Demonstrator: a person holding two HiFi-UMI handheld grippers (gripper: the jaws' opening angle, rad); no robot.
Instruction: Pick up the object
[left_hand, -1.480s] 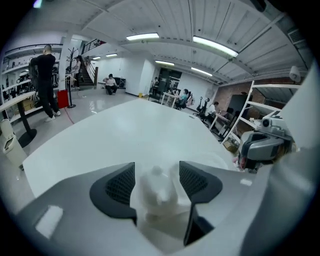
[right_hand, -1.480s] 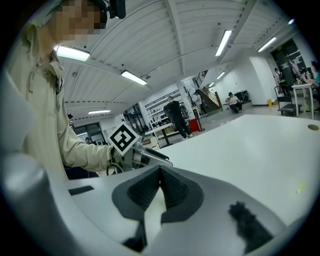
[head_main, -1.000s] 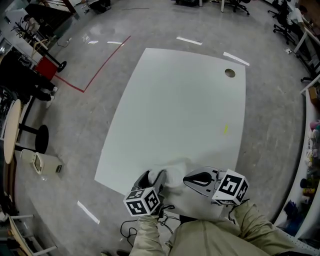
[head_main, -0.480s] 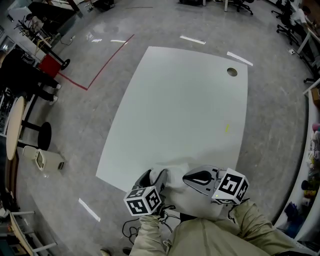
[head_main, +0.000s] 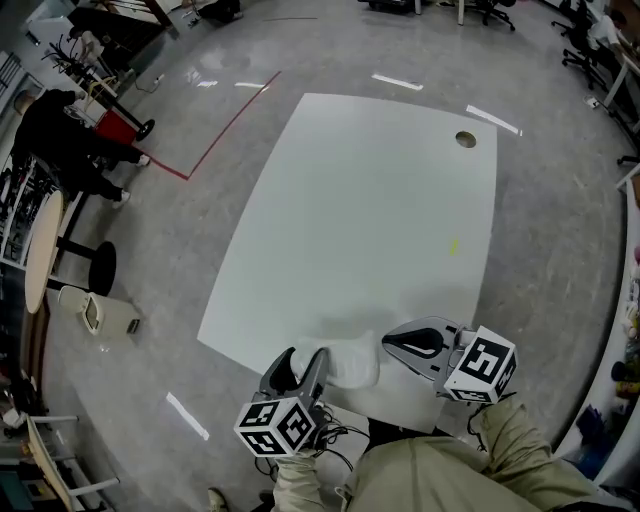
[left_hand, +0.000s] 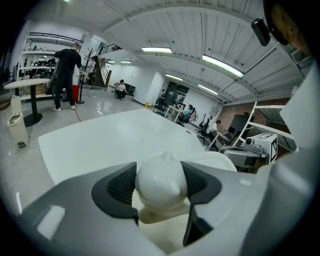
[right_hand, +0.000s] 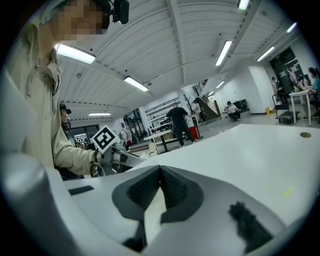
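Slippage worried us: our left claw (left_hand: 160, 176) gripped the smooth, rounded white object (left_hand: 161, 189), which might squirt out near the table (head_main: 380, 200) edge; our right claw (right_hand: 160, 180) was clenched empty.

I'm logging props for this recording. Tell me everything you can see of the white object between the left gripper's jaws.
The white object is smooth, slightly glossy and plain white, like moulded plastic or glazed ceramic. It has a rounded, bulbous body with a small nub on top and a wider lip below. The dark pads of the left gripper press on both its sides. It sits at the near edge of the white table; whether it rests there or is lifted cannot be told.
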